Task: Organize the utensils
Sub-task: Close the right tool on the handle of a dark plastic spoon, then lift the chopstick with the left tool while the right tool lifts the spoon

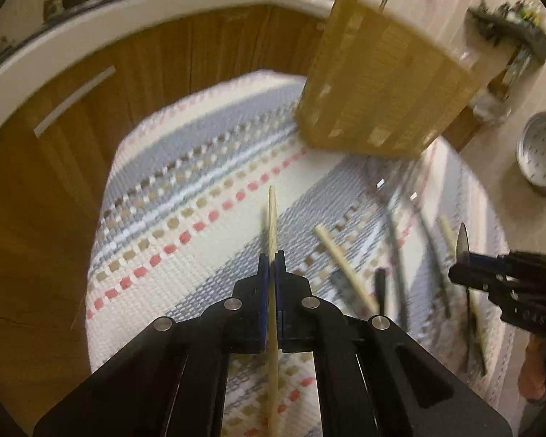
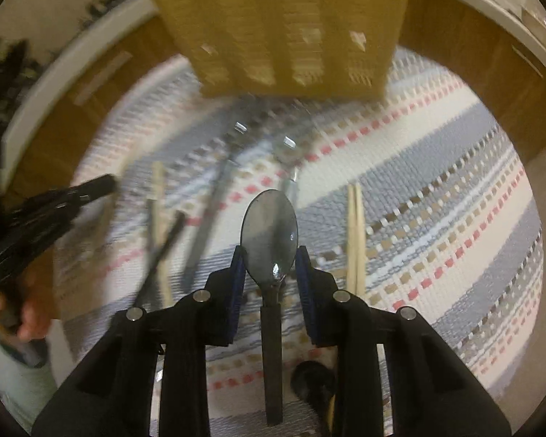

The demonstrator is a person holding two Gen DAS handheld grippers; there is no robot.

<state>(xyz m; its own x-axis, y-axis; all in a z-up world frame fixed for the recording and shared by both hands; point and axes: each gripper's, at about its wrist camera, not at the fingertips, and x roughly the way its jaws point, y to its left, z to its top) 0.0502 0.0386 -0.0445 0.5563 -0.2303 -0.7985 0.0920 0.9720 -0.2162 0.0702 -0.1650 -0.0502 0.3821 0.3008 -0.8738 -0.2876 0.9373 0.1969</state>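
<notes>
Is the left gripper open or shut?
Shut on a chopstick: the left gripper has its blue pads pressed against the stick with no gap.

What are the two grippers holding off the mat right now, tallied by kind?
wooden chopstick: 1, in the left gripper
spoon: 1, in the right gripper
Total: 2
The utensils on the mat are too blurred to count.
</notes>
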